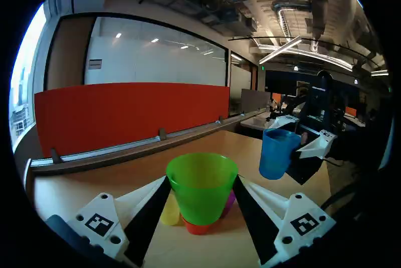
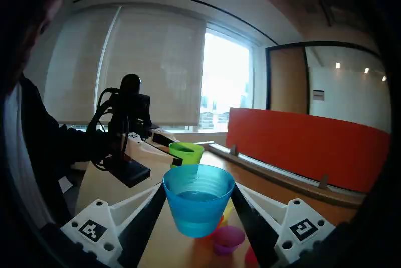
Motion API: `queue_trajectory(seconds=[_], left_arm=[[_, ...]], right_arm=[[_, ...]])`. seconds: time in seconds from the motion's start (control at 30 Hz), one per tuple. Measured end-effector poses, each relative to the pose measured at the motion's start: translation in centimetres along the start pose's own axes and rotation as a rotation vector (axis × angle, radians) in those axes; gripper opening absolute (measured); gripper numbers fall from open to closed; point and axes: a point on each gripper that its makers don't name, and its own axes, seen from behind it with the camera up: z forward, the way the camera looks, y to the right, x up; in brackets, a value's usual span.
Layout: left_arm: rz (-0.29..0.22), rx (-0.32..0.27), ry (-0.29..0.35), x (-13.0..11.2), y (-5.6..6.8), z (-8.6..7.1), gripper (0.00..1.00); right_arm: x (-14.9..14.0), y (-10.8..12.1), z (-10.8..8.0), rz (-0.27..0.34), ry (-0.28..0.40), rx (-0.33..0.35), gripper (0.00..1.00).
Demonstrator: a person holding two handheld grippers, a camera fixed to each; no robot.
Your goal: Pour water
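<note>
- Two cups are in play, one in each gripper, both lifted above the wooden table (image 1: pixel 100 183) in front of a red partition (image 1: pixel 125 112).
- At the left, the left gripper (image 1: pixel 201 184) is clenched on the green cup (image 1: pixel 201 193), with one finger pressing each side of the upper wall. The cup is upright and, seen from the right gripper view, looks empty, though its bottom is hard to make out.
- Below it, three small cups sit close together on the table: a yellow cup (image 1: pixel 170 213), an orange cup (image 1: pixel 198 228) and a purple cup (image 1: pixel 229 203).
- To the right, the right gripper (image 2: pixel 199 190) grasps the blue cup (image 2: pixel 198 205) the same way. It is upright, and the water (image 2: pixel 197 196) fills it about halfway.
- The blue cup is near the green one, but the rims do not touch.
- Both cups look like thin, smooth plastic, light and a little springy. A hard squeeze could bend the wall and a loose one could let the cup slip. This matters most for the blue cup, which the water makes heavier and liable to slosh.
- The tapered shape favours a hold high on the wall, where the rim stiffens the cup. The pour likely calls for a slow tilt with the blue rim above the green mouth.
</note>
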Motion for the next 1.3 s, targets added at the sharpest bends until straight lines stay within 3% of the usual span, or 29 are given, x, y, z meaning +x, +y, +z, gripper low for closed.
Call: queue_trajectory(seconds=[0.17, 0.87, 1.3], left_arm=[[-0.011, 0.001, 0.014, 0.0, 0.2, -0.5, 0.86], [-0.045, 0.036, 0.030, 1.5, -1.1, -3.0, 0.86], [-0.038, 0.018, 0.022, 1.6, -0.4, -3.5, 0.86]], right_arm=[[0.3, -0.3, 0.2, -0.012, -0.003, 0.008, 0.91], [2.9, -0.7, 1.7, -0.065, -0.024, 0.038, 0.91], [4.5, -0.4, 2.1, -0.109, -0.037, 0.049, 0.91]])
